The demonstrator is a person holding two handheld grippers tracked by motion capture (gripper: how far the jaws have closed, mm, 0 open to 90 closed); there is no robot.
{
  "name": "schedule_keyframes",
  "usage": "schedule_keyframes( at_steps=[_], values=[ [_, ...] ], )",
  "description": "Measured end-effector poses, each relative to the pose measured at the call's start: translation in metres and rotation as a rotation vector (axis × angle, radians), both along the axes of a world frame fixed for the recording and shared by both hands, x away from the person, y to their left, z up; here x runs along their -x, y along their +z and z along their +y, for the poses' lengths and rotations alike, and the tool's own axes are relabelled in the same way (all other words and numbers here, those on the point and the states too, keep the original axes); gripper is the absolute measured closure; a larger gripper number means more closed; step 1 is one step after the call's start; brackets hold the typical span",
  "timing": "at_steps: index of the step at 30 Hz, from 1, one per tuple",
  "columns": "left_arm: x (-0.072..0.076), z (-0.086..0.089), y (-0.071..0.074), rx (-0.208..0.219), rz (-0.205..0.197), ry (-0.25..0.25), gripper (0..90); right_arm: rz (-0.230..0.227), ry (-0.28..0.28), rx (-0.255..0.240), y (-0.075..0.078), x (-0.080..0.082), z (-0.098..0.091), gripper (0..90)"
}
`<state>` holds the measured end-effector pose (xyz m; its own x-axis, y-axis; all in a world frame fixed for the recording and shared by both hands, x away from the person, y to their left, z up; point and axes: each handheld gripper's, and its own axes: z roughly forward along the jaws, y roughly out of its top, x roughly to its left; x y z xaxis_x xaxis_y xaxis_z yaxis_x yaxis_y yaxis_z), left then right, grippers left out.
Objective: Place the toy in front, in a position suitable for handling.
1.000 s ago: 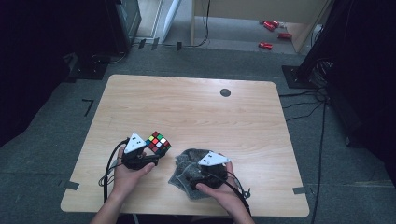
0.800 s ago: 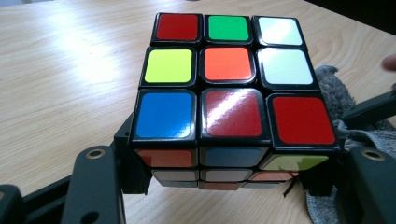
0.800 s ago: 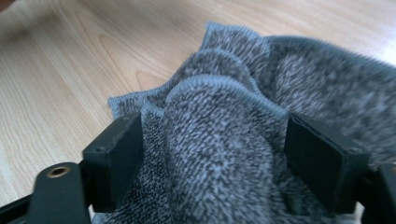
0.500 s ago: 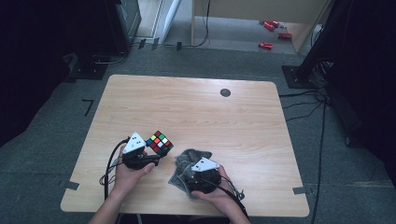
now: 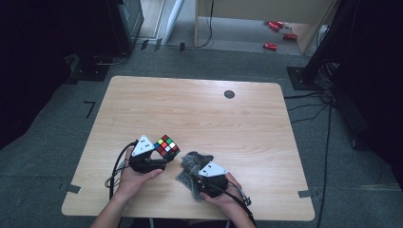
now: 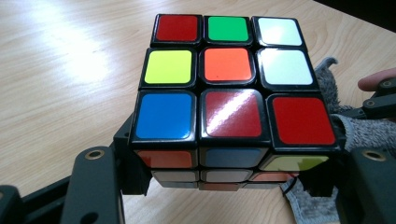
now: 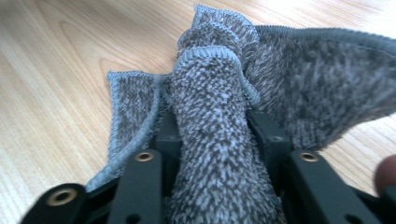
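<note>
Rubik's cube — clamped in left gripper; grey cloth — right gripper jaws just closing, pinching a fold; cube just left of it.

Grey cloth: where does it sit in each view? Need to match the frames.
High view: grey cloth lies low centre on the table, under the right gripper.
Left gripper view: at the right edge, behind the cube.
Right gripper view: centre, a fold bunched between the jaws.
Shared landmark: the wooden table.
</note>
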<state>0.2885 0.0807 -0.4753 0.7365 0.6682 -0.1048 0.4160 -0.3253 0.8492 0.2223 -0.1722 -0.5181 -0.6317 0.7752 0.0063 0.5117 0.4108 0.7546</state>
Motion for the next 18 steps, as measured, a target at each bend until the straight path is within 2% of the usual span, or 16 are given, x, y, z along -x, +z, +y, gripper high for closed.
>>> schedule_keyframes(
  at_steps=[2, 3, 7, 10, 14, 16, 18],
  values=[
    [0.000, 0.000, 0.000, 0.005, -0.007, -0.009, 34.1, -0.003, -0.001, 0.003, 0.000, 0.000, 0.000, 65.4],
    [0.000, 0.000, 0.000, 0.006, -0.013, -0.010, 34.2, -0.007, -0.003, 0.009, 0.001, -0.001, 0.000, 69.2],
    [0.001, -0.001, -0.001, -0.007, -0.018, -0.022, 34.2, -0.006, -0.027, 0.008, 0.005, -0.003, -0.004, 73.1],
    [0.001, -0.002, -0.001, -0.008, -0.014, -0.024, 34.3, -0.007, -0.052, -0.017, 0.010, -0.005, -0.010, 73.4],
    [0.002, -0.005, -0.001, -0.018, -0.019, -0.044, 34.3, 0.001, -0.090, -0.108, 0.025, -0.007, -0.028, 73.2],
    [0.004, -0.008, -0.002, -0.035, -0.024, -0.057, 34.4, -0.032, -0.115, -0.155, 0.038, -0.007, -0.040, 73.2],
    [0.006, -0.013, -0.003, -0.058, -0.033, -0.071, 34.4, -0.044, -0.117, -0.164, 0.041, -0.006, -0.042, 73.1]
  ],
)
